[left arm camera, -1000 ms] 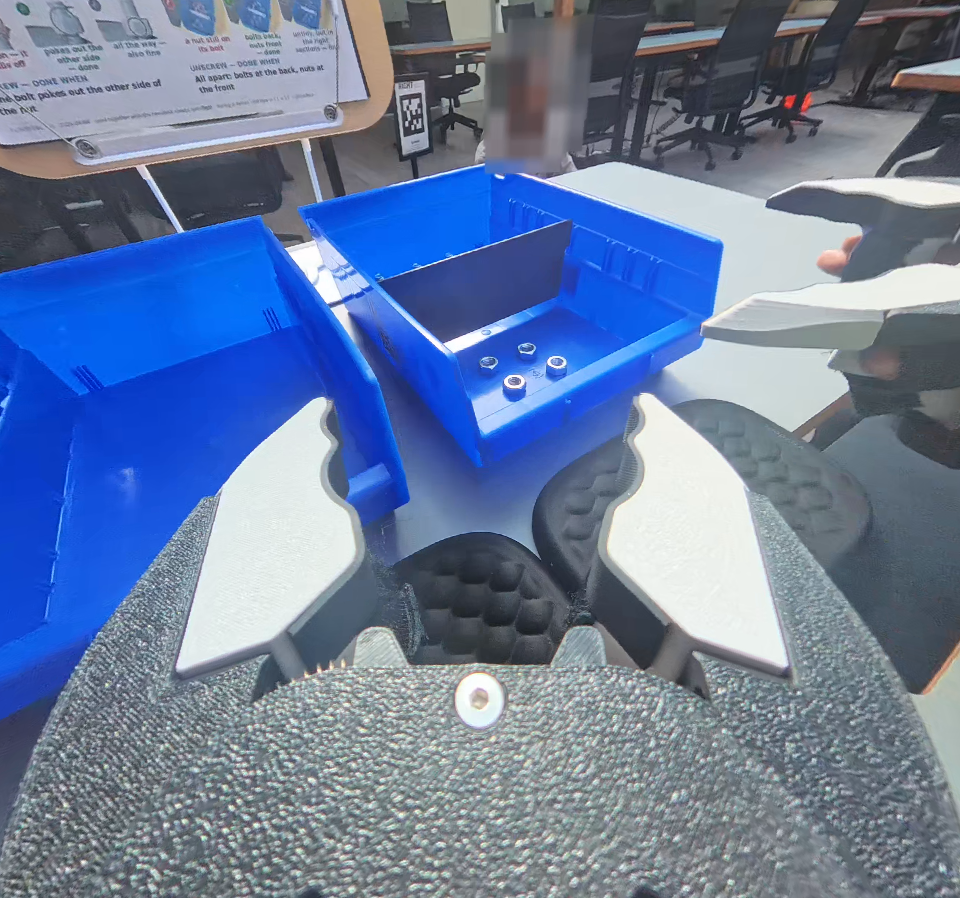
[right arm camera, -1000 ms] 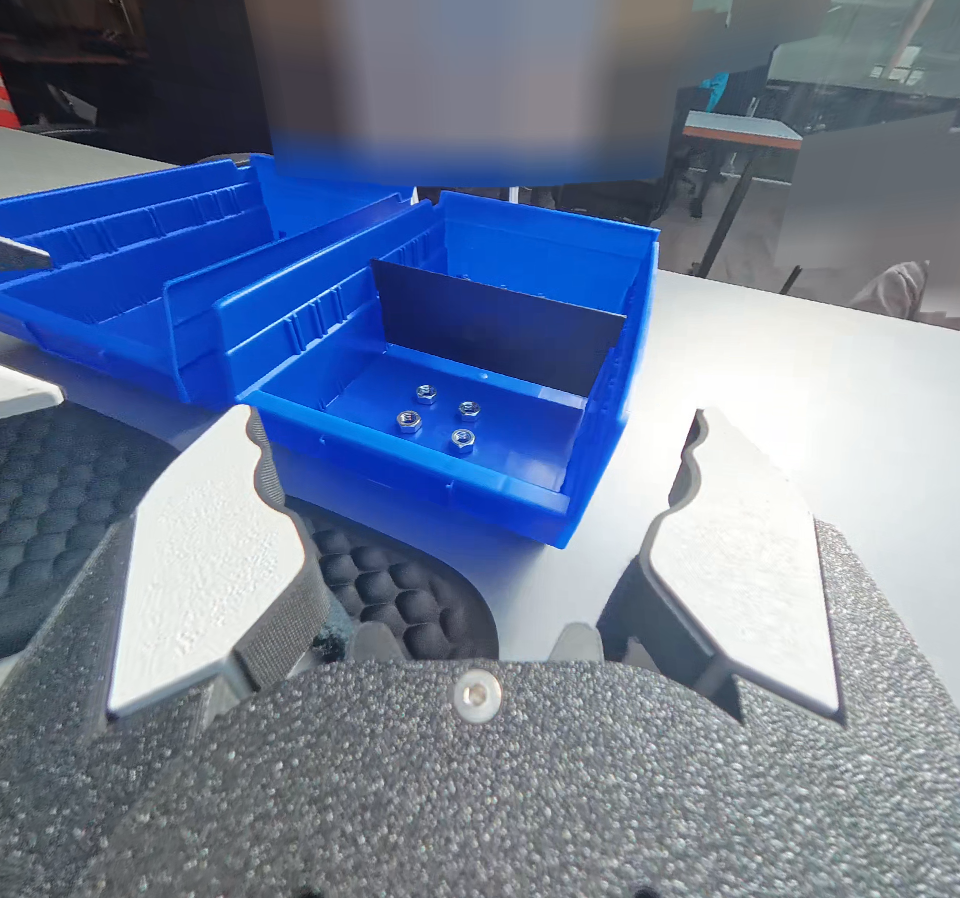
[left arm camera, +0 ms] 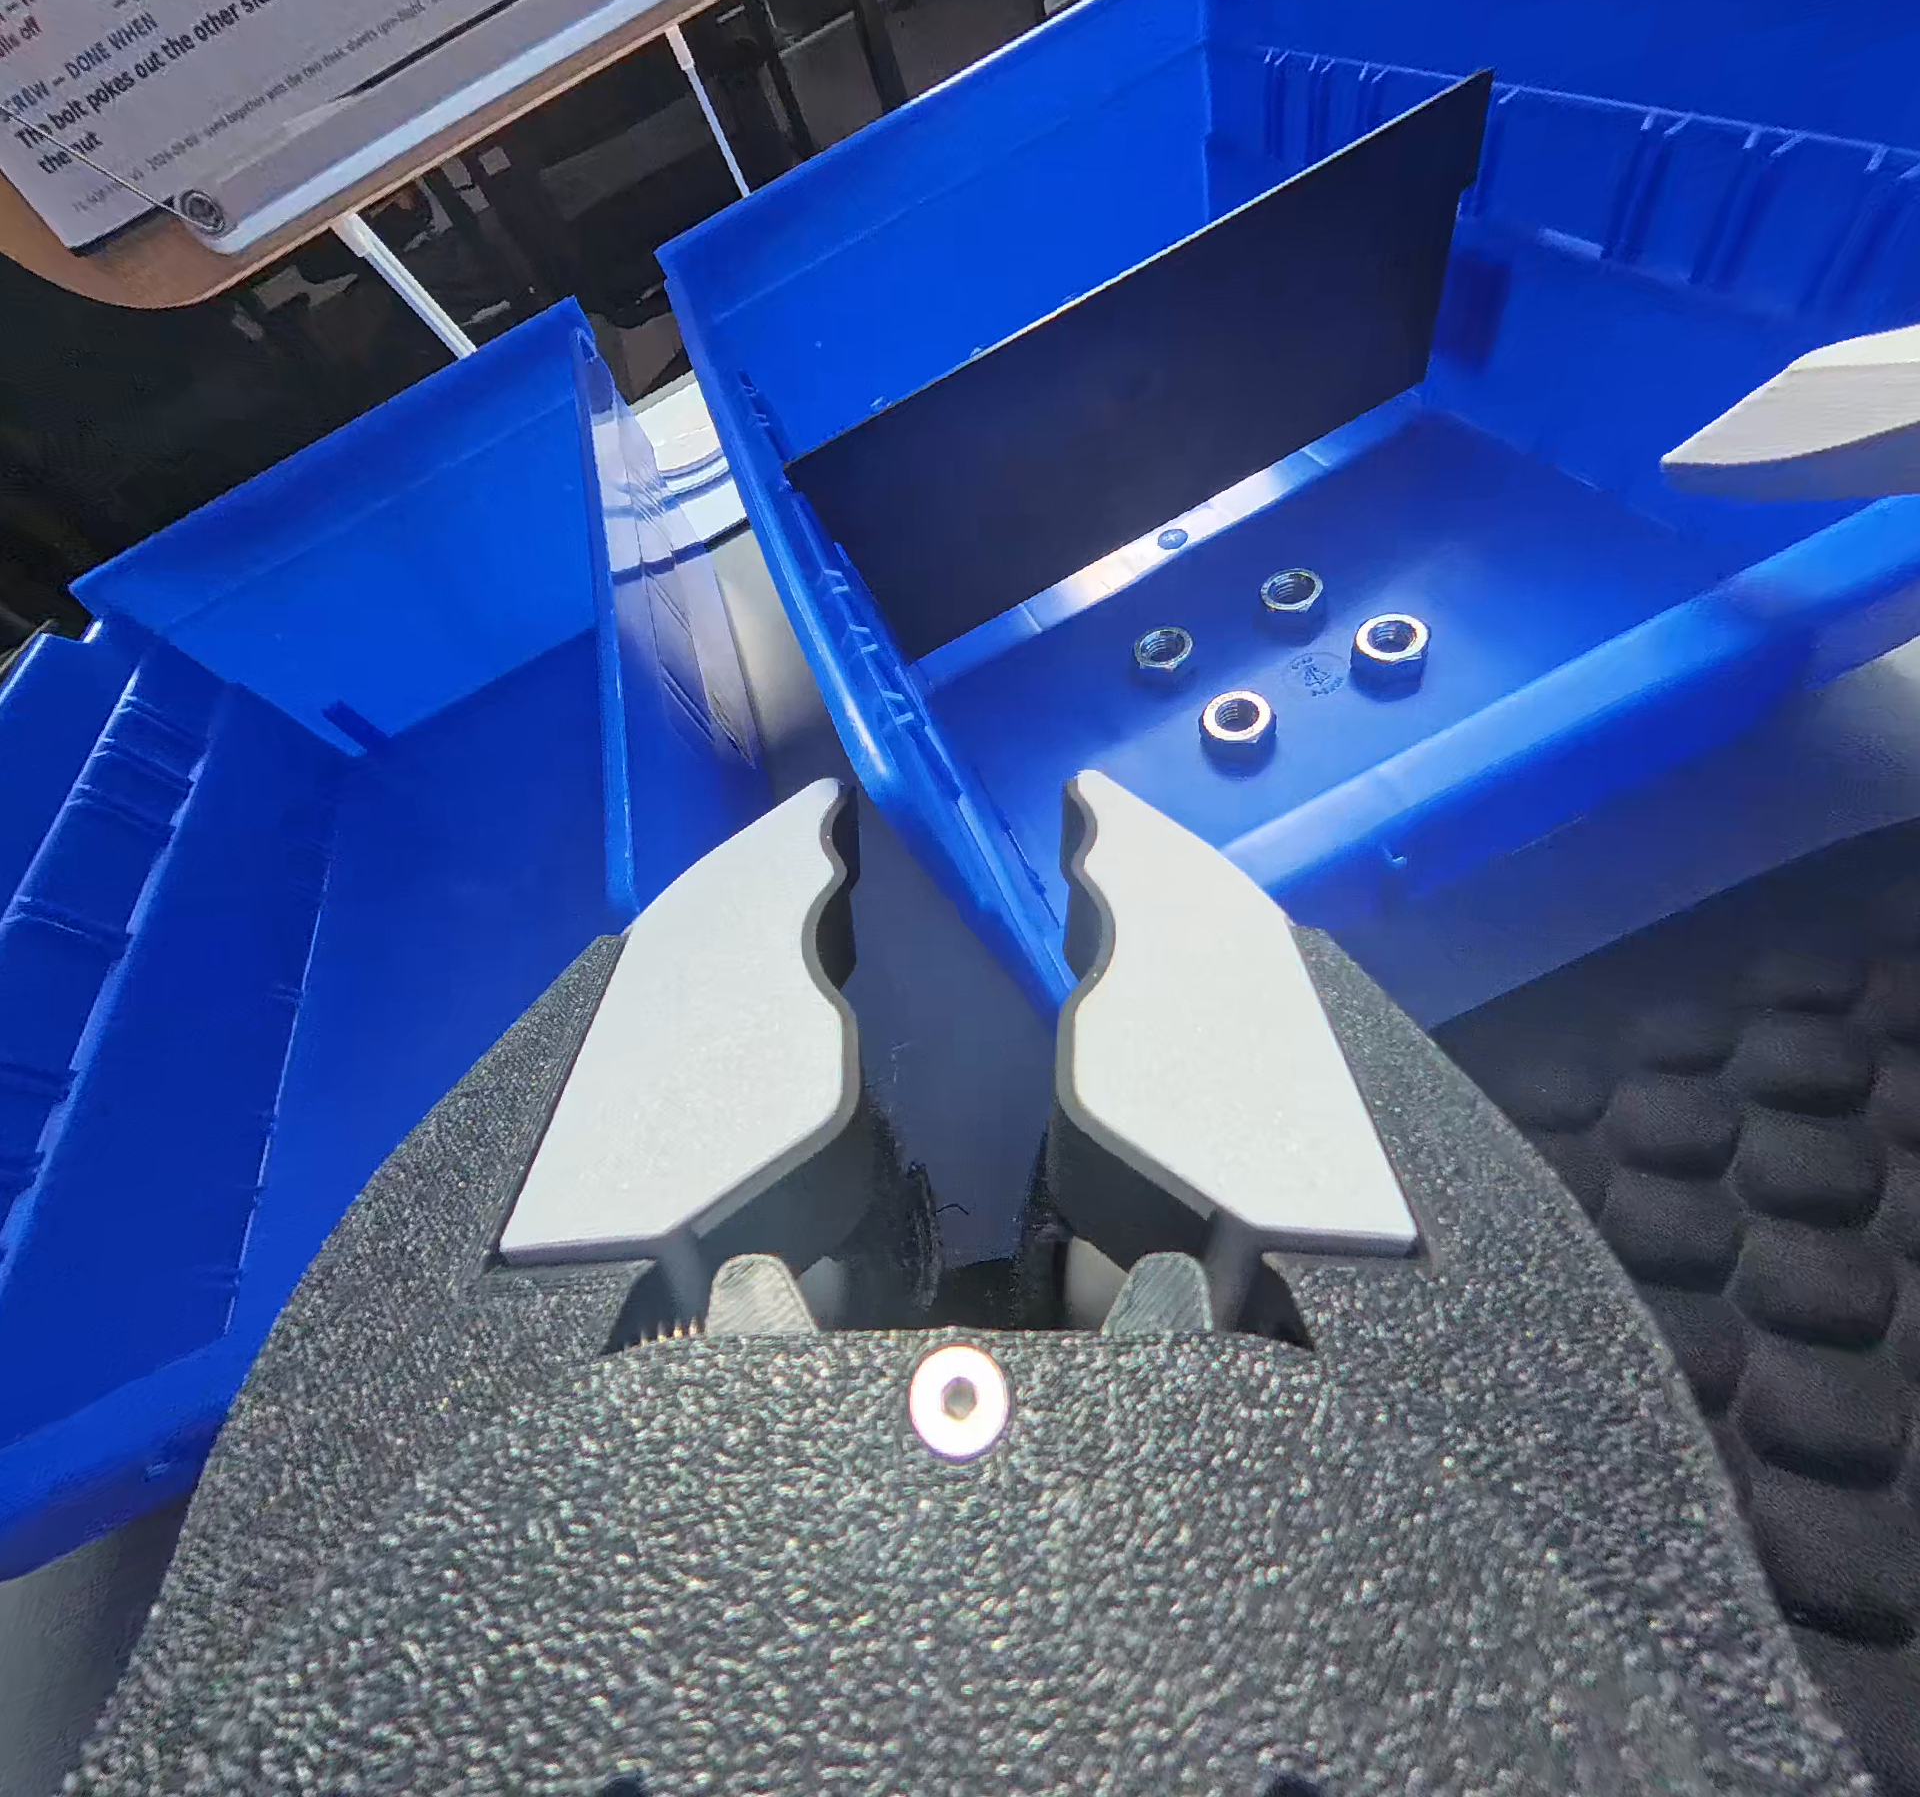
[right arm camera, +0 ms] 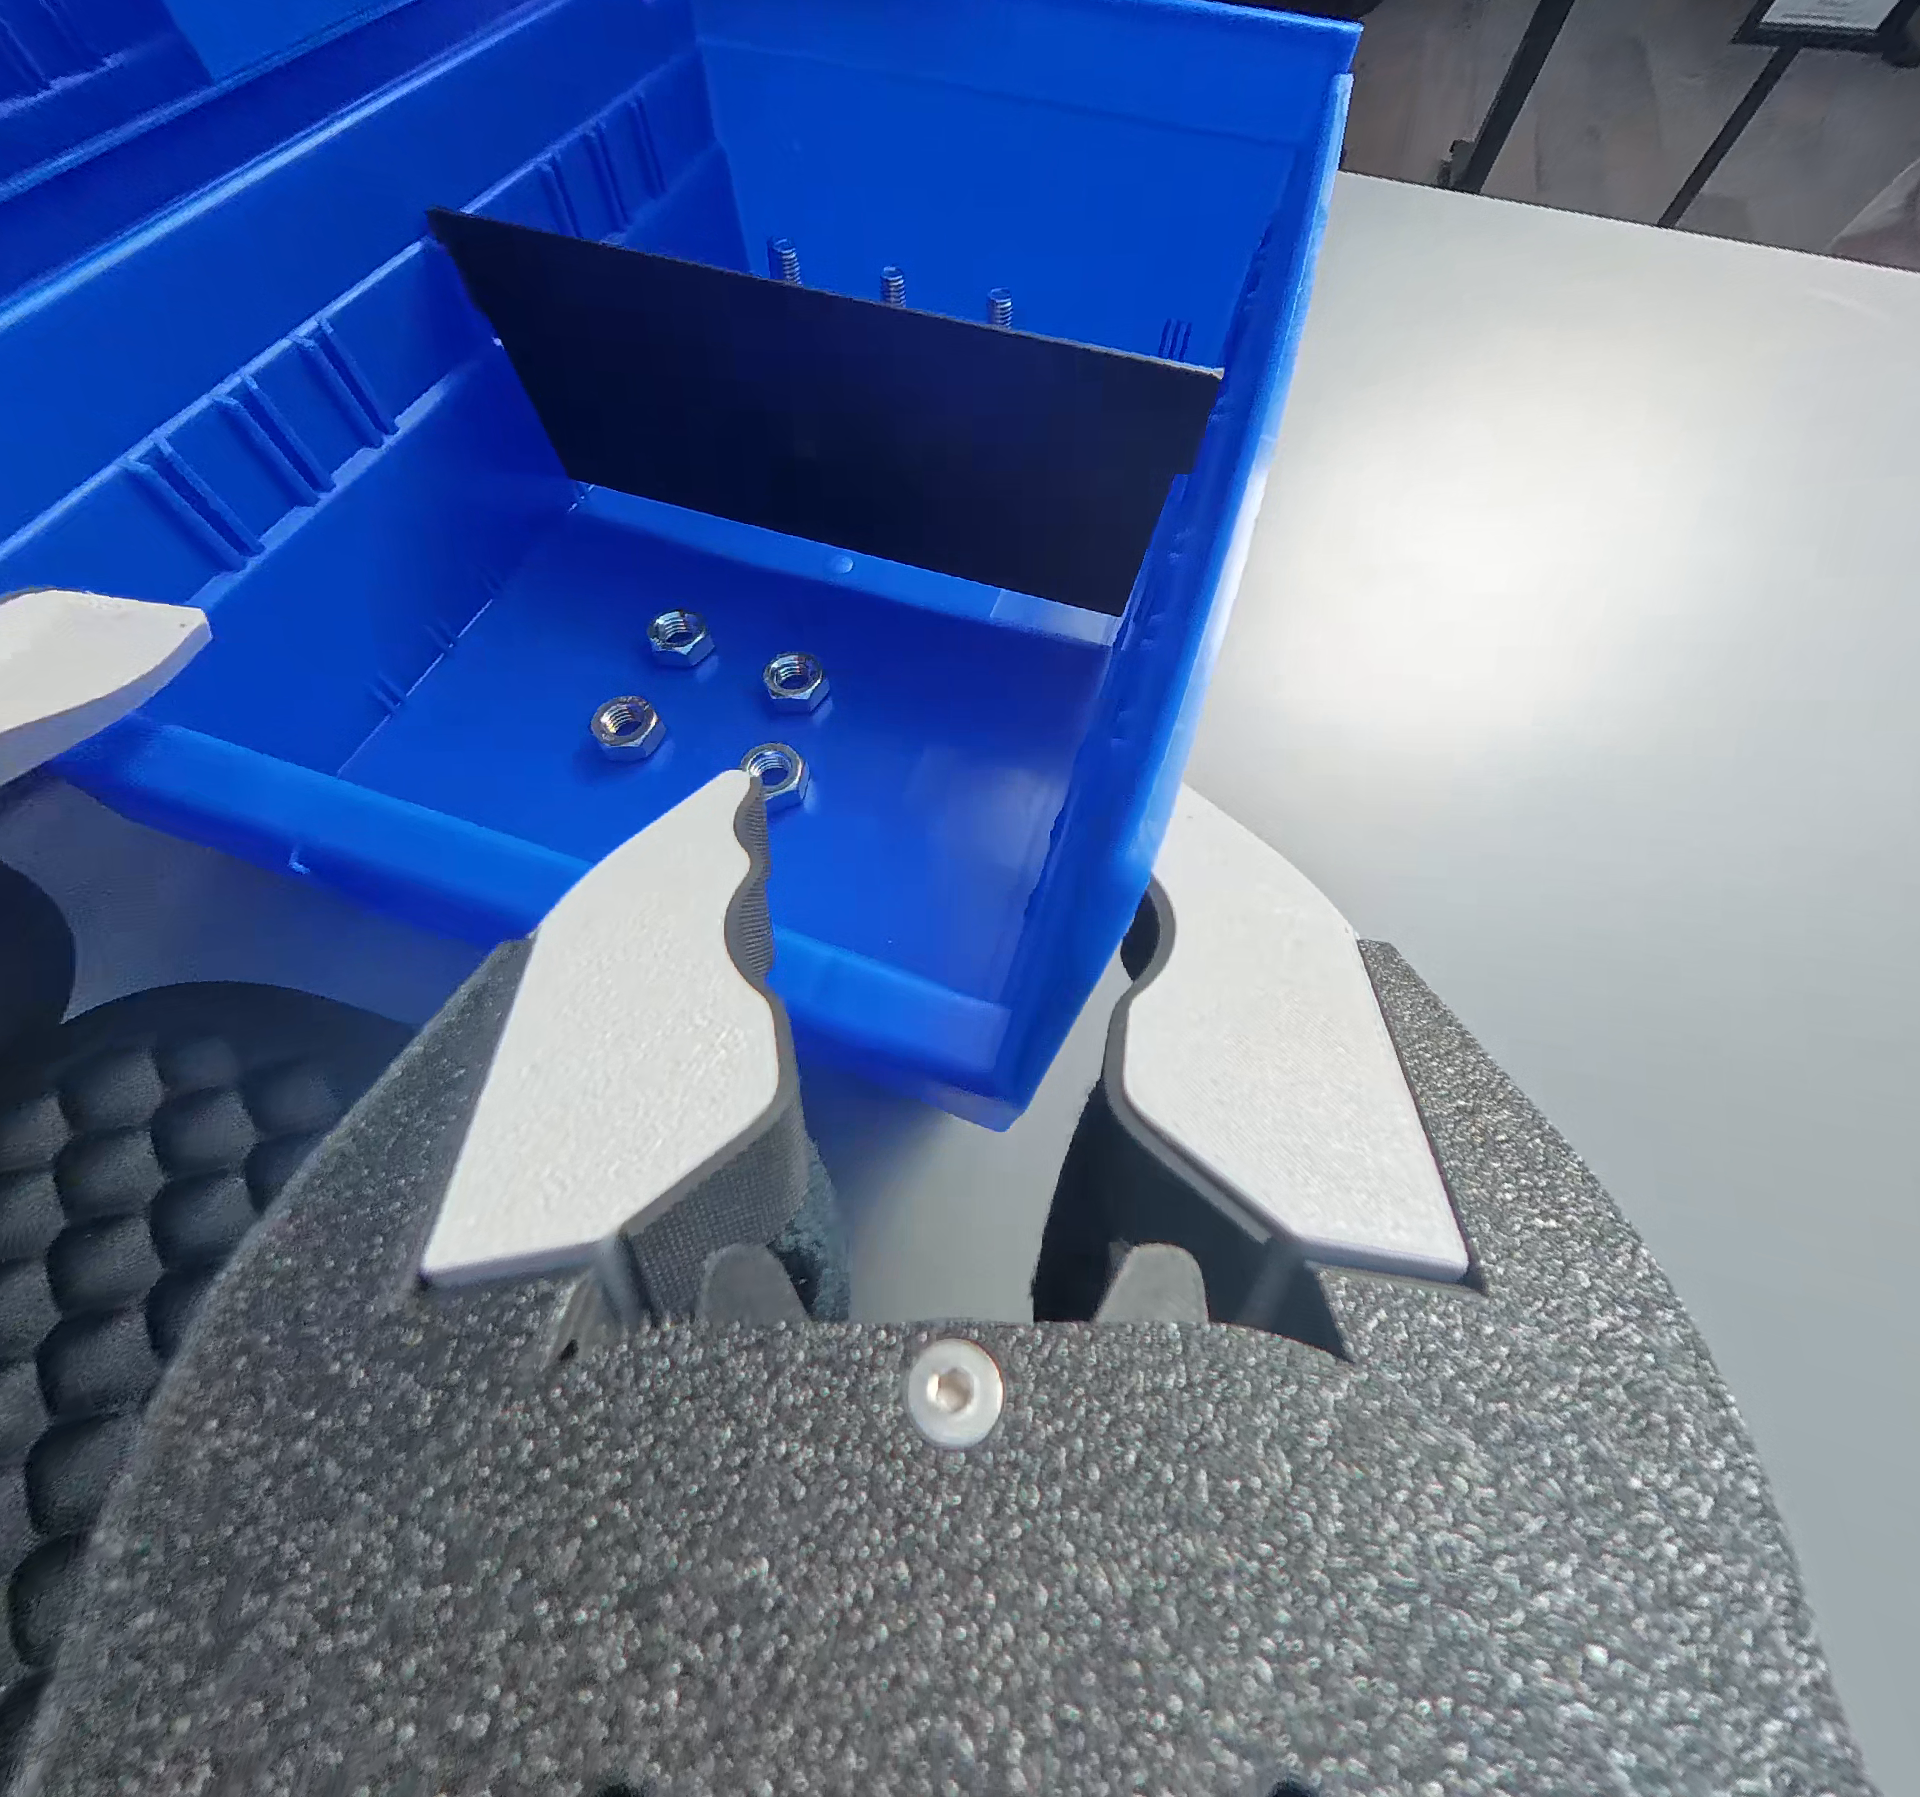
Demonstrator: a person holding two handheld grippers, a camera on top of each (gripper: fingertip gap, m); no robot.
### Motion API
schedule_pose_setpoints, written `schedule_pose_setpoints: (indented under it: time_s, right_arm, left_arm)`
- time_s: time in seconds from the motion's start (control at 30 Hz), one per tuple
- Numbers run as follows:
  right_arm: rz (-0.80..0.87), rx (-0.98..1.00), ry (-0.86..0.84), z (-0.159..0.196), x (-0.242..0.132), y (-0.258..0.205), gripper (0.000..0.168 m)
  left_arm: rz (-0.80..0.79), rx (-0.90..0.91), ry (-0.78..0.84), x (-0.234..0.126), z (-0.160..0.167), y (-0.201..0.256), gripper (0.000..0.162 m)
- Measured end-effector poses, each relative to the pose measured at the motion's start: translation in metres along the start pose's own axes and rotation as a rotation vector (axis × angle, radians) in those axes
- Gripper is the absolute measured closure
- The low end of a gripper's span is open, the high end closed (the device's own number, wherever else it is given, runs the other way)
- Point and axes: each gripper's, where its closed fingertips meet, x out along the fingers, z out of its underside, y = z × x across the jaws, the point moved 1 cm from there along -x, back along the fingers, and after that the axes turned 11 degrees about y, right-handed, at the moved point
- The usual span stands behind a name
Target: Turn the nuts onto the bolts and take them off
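A blue bin [left arm camera: 987, 220] [right arm camera: 997, 158] has a black divider [left arm camera: 1143, 417] [right arm camera: 831, 438] across it. Several steel nuts [left arm camera: 1236, 717] [right arm camera: 627, 724] lie loose in its front compartment. Three bolt tips [right arm camera: 891, 282] stick up behind the divider. My left gripper [left arm camera: 956, 791] is open and straddles the bin's left wall near the front corner. My right gripper [right arm camera: 951, 843] is open and straddles the right wall at the front corner, with its left fingertip [right arm camera: 727, 812] just over the nearest nut. Each gripper holds nothing.
A second blue bin [left arm camera: 312, 812] [right arm camera: 156, 33] stands close on the left. An instruction board [left arm camera: 312, 33] stands behind it. A black foam mat [left arm camera: 1714, 1176] [right arm camera: 104, 1176] lies in front of the bins. Grey tabletop [right arm camera: 1558, 604] extends to the right.
Both grippers have moved forward and down to the divided bin. Their jaws have narrowed, and each now straddles a side wall of the bin.
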Motion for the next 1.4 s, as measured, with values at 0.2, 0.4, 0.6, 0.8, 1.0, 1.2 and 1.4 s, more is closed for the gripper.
schedule_pose_setpoints:
  time_s: [0.2, 0.4, 0.6, 0.8, 1.0, 1.2, 1.4]
  right_arm:
    - [0.139, -0.172, -0.034, 0.004, 0.001, 0.029, 0.16]
    - [0.172, -0.185, 0.03, -0.002, -0.02, 0.031, 0.163]
    - [0.23, -0.186, 0.092, -0.021, -0.052, 0.028, 0.164]
    - [0.258, -0.247, 0.177, -0.07, -0.077, 0.01, 0.164]
    - [0.191, -0.232, 0.229, -0.099, -0.072, -0.031, 0.164]
    - [0.069, -0.219, 0.29, -0.126, -0.046, -0.1, 0.164]
    - [-0.117, -0.188, 0.352, -0.146, -0.009, -0.197, 0.162]
  left_arm:
    - [-0.023, 0.076, 0.037, 0.002, -0.002, -0.003, 0.151]
    - [0.022, 0.102, 0.155, -0.013, -0.024, 0.007, 0.152]
    - [0.057, 0.117, 0.228, -0.031, -0.044, 0.01, 0.153]
    - [0.03, 0.139, 0.31, -0.059, -0.076, -0.009, 0.151]
    - [-0.029, 0.157, 0.338, -0.092, -0.091, -0.049, 0.152]
    - [-0.14, 0.173, 0.336, -0.131, -0.081, -0.111, 0.151]
    - [-0.302, 0.204, 0.306, -0.184, -0.059, -0.189, 0.151]
